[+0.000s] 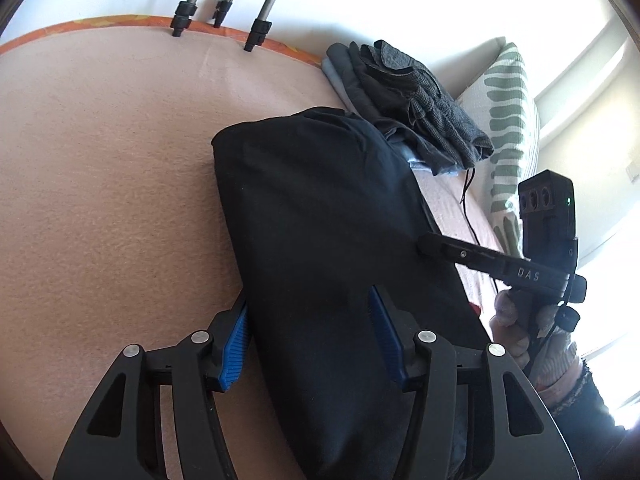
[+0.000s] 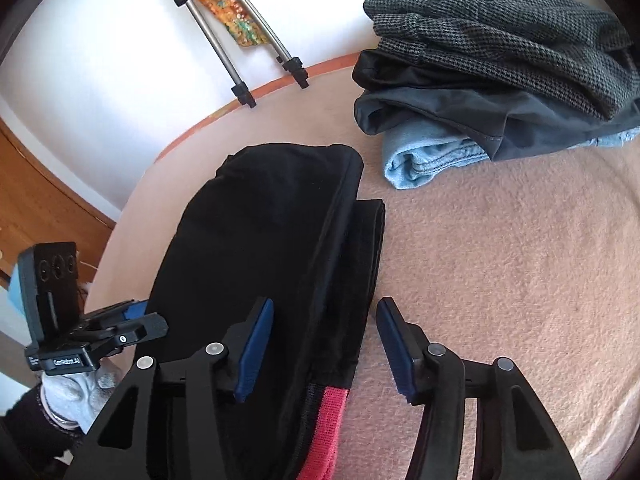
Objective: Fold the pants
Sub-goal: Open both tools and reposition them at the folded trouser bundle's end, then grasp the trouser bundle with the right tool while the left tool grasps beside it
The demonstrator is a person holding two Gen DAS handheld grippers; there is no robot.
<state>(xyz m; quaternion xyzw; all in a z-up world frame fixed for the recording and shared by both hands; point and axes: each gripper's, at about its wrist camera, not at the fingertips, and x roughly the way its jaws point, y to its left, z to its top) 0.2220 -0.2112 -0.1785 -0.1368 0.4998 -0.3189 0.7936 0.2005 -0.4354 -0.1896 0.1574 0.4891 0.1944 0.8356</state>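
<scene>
Black pants (image 1: 320, 216) lie folded in a long bundle on the pink blanket; they also show in the right wrist view (image 2: 260, 232), with a red waistband strip (image 2: 326, 424) at the near end. My left gripper (image 1: 308, 340) is open, its blue pads (image 1: 236, 352) straddling the near part of the bundle. My right gripper (image 2: 324, 348) is open, its blue pads (image 2: 256, 348) over the pants' right edge. The right gripper also shows in the left wrist view (image 1: 424, 246), at the pants' right side.
A stack of folded pants (image 2: 492, 68), grey houndstooth on top and light denim at the bottom, sits at the far right. Tripod legs (image 2: 240, 40) stand at the bed's far edge. A green-patterned pillow (image 1: 508, 120) lies beyond the stack. The pink blanket (image 1: 100, 180) extends left.
</scene>
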